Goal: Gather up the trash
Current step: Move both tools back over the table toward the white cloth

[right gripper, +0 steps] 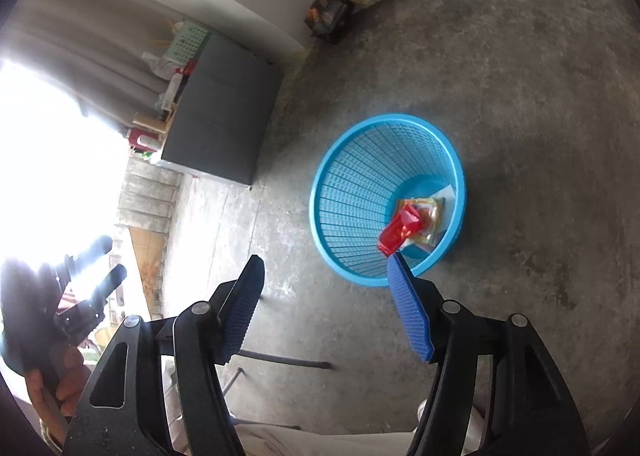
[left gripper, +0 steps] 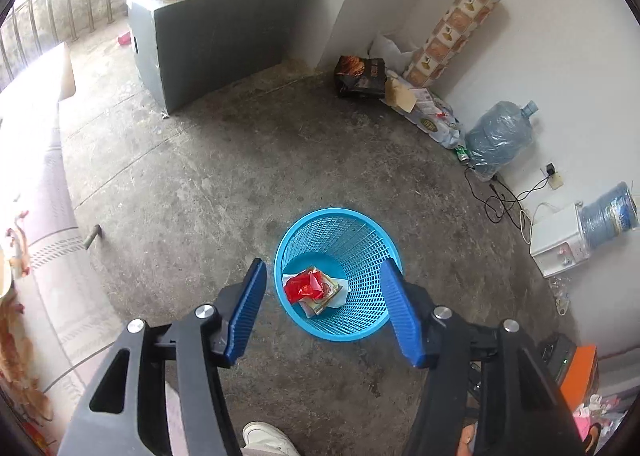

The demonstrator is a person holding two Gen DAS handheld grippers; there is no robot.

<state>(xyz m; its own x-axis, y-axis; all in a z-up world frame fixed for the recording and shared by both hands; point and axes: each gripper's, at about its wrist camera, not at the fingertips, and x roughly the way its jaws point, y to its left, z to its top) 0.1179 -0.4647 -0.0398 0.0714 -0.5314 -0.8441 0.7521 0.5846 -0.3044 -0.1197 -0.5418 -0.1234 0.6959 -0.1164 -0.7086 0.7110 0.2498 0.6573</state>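
**Black linkages, blue ribbed pads**

The left gripper [left gripper: 324, 280] has two matte black arms with long slotted cut-outs, joined by round silver pivot screws. Its fingers [left gripper: 249, 312] carry bright blue pads with a fine ribbed texture. The right gripper [right gripper: 326, 280] is built the same: black linkage, silver screw heads, blue ribbed fingers [right gripper: 412, 316]. In the right wrist view, the person's hand [right gripper: 52, 388] shows bare, warm-toned skin around a black handle. A white shoe [left gripper: 266, 438] appears at the bottom edge of the left wrist view.
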